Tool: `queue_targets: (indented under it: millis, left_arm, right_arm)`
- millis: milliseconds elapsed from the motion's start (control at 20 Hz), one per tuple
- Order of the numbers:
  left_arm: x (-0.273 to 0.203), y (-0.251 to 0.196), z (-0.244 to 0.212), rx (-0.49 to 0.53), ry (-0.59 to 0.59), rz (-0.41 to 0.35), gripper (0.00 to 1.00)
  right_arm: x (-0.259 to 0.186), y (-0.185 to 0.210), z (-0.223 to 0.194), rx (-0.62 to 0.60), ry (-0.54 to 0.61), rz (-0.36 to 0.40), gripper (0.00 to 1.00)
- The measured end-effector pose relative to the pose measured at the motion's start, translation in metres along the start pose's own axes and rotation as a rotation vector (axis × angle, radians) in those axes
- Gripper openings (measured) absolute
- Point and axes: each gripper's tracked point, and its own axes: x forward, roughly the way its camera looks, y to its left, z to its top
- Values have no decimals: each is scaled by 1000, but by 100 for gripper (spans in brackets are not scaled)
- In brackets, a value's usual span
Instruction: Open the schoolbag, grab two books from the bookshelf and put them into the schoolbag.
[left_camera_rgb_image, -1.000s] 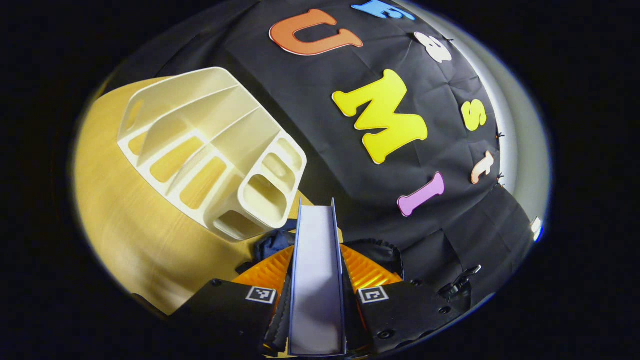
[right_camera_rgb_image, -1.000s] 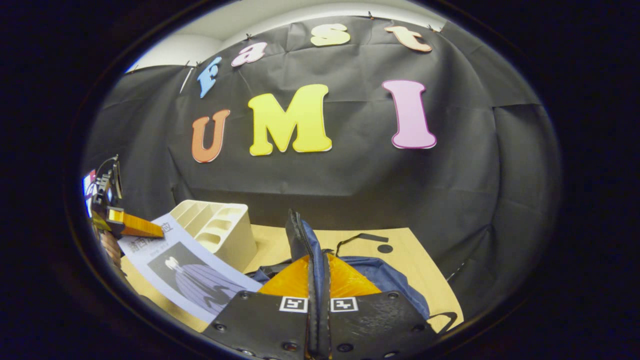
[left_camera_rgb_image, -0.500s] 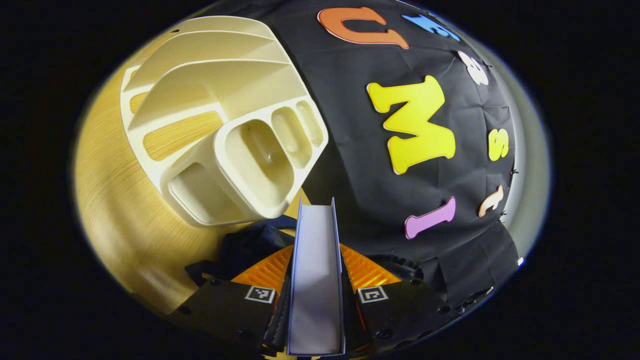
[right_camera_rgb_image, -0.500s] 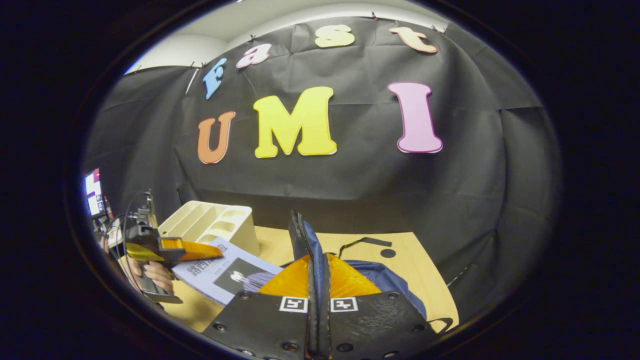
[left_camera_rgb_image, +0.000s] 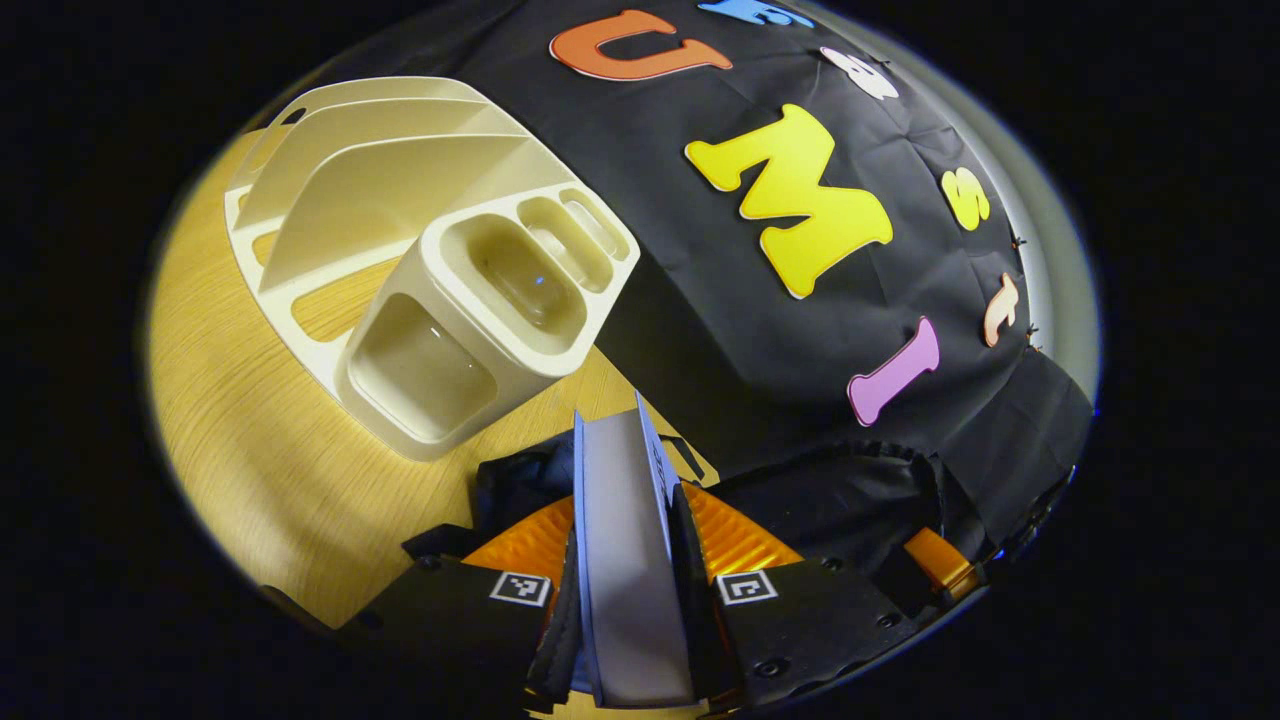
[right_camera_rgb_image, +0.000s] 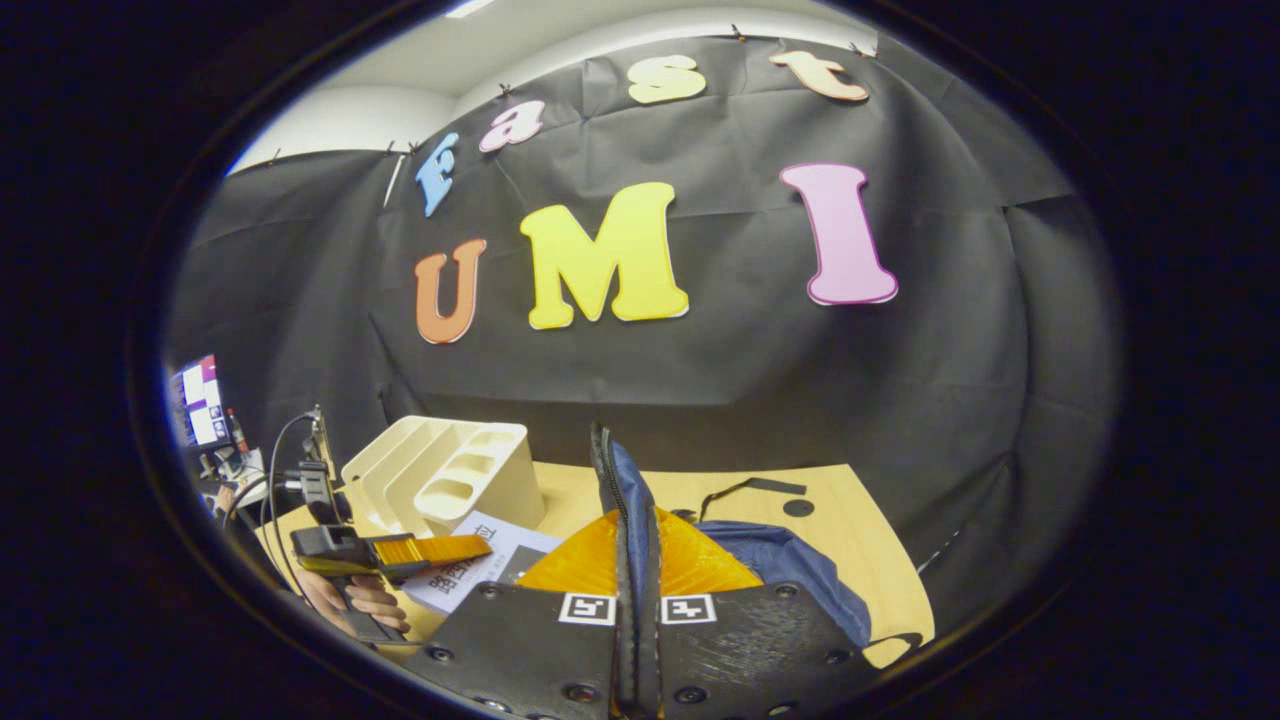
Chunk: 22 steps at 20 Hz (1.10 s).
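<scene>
Meanwhile we pinch the book (left_camera_rgb_image: 625, 560) in our left gripper (left_camera_rgb_image: 628, 600) beside the bookshelf (left_camera_rgb_image: 430, 260); our right gripper (right_camera_rgb_image: 637, 610) clamps the schoolbag (right_camera_rgb_image: 625, 500) edge.

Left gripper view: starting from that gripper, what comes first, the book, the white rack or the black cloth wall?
1. Book, clamped in the left gripper itself.
2. White rack, up and left on the table.
3. Black cloth wall, behind the rack, farthest.
</scene>
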Motion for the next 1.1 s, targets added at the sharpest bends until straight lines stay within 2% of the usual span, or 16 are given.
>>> queue_targets:
  millis: [150,550,600,650,700,750,800,1000,1050,1100]
  left_arm:
    - [8,-6,-13,43,6,-9,47]
    - [45,-32,-70,24,43,-51,47]
    - [51,-37,-78,18,47,-56,52]
    - [55,-43,-83,16,47,-60,48]
    - [58,-48,-87,16,44,-62,48]
    - [62,-52,-89,21,36,-62,53]
    - [66,-54,-90,26,27,-62,48]
    - [76,-59,-99,-2,2,-60,49]
    - [78,-61,-104,-4,6,-58,54]
    - [79,-61,-106,-8,-5,-54,54]
  right_arm:
    - [-3,-3,-3,1,-5,0,2]
    - [-4,-8,-7,-8,-6,13,3]
    - [-4,-11,-7,-15,-10,9,3]
    - [-5,-13,-7,-18,-12,4,3]
    - [-5,-15,-7,-19,-13,5,3]
    - [-6,-16,-7,-18,-15,7,3]
    - [-7,-18,-7,-14,-18,9,3]
    - [-7,-21,-11,0,-20,22,3]
    - [-6,-21,-13,2,-18,26,3]
    - [-5,-20,-15,4,-13,28,3]
